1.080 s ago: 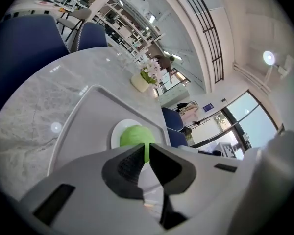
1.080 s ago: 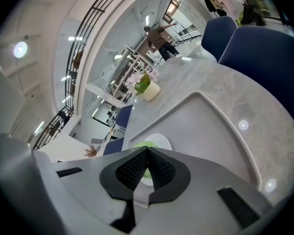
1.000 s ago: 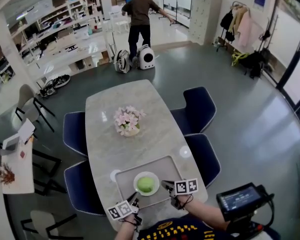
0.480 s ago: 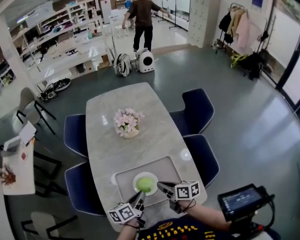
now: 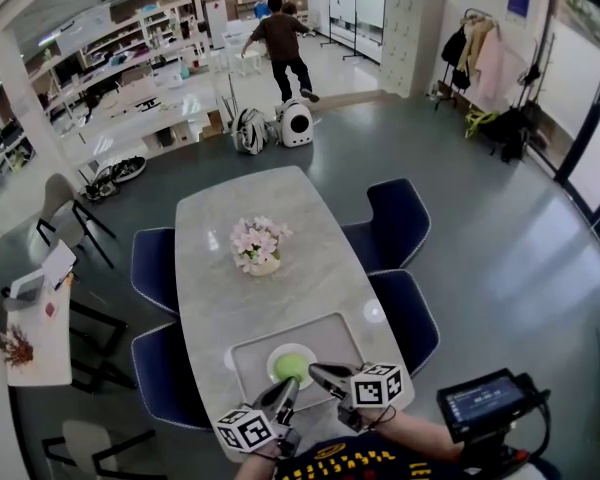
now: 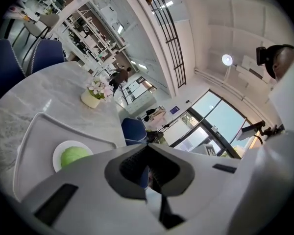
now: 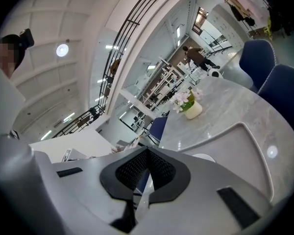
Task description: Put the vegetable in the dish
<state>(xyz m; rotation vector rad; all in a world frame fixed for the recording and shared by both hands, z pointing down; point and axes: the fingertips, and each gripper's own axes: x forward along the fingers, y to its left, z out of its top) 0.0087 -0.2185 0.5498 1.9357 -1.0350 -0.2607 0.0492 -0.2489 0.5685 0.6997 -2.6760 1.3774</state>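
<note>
Green vegetable (image 5: 291, 367) in white dish (image 5: 273, 371) on tray (image 5: 248, 353), left hand-held gripper (image 5: 287, 388) pressed together, empty, right hand-held gripper (image 5: 316, 371) pressed together, empty, both just beside dish.

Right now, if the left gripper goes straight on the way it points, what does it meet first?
Probably the dish with the vegetable: in the head view the left gripper aims at it. Its own view shows the dish low and left, so it may pass above.

Head view high above table (image 5: 220, 258), 2 gripper views low, upward-tilted, all share tray (image 5: 332, 342)
</note>
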